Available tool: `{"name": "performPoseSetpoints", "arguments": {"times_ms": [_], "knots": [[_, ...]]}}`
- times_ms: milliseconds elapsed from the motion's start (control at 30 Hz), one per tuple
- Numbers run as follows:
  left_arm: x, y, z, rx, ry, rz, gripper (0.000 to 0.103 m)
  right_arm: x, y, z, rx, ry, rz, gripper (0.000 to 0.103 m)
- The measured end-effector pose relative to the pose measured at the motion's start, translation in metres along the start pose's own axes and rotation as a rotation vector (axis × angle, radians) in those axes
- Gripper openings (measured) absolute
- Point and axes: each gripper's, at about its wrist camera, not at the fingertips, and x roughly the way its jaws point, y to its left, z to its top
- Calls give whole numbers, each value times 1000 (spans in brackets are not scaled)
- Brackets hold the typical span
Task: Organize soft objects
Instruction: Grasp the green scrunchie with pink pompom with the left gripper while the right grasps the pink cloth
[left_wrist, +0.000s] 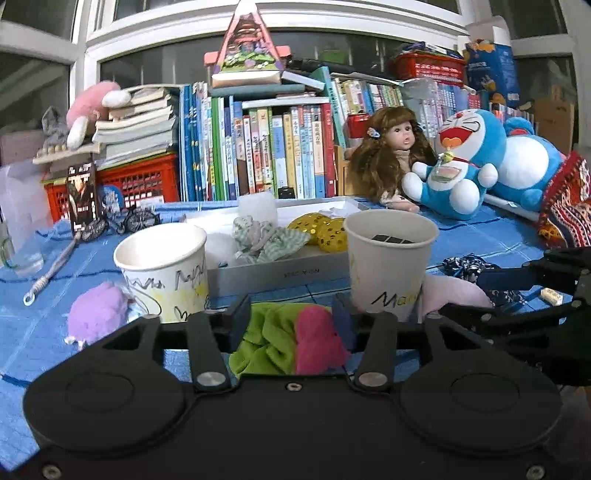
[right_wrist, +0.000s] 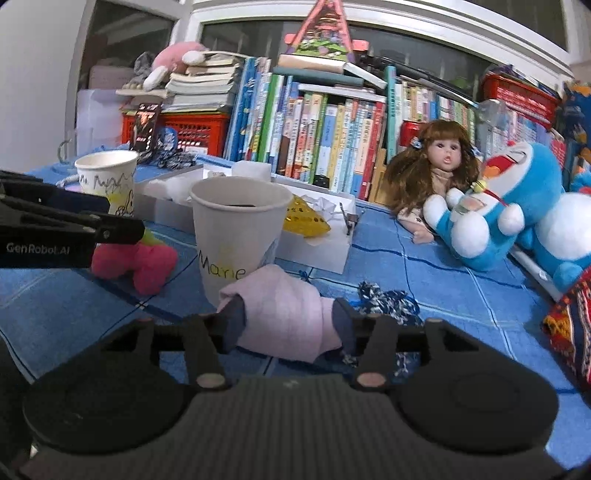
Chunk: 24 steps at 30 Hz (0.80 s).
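Observation:
My left gripper (left_wrist: 291, 325) has its jaws apart around a green and pink soft toy (left_wrist: 288, 339) lying on the blue cloth; it also shows in the right wrist view (right_wrist: 136, 262). My right gripper (right_wrist: 286, 325) has its jaws apart around a pale pink soft cloth bundle (right_wrist: 284, 314), seen in the left wrist view (left_wrist: 454, 291) too. Whether either pair of jaws presses its object I cannot tell. Two paper cups stand behind: one marked "Marie" (right_wrist: 236, 236) (left_wrist: 388, 258) and one with scribbles (left_wrist: 166, 269) (right_wrist: 107, 177). A purple fluffy toy (left_wrist: 98, 314) lies at the left.
A shallow white box (left_wrist: 280, 273) holds a checked cloth (left_wrist: 266, 240) and yellow sequin pieces (left_wrist: 321, 229). A blue-white yarn scrunchie (right_wrist: 388, 299) lies right of my right gripper. A doll (right_wrist: 439, 166) and Doraemon plush (right_wrist: 506, 206) lean against rows of books.

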Motion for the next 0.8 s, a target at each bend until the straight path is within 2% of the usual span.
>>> {"name": "performPoseSetpoints", "arguments": {"times_ms": [133,300,600,667,733,800], "knots": [[8,8,0,-46,38,-22,61,10,0,1,-20,21,25,75],[24,9,-3,-38,70,-16,73,18,0,0,-31,43,41,78],[40,8,-6,-41,92,-38,79,29,-5,-3,2,71,78,80],[42,9,-7,-54,96,-50,79,29,-6,-4,18,70,89,79],[44,10,-7,-71,114,-73,74,29,-7,-5,21,67,100,70],[40,11,-7,-88,106,-90,57,27,-6,-4,26,65,107,65]]}}
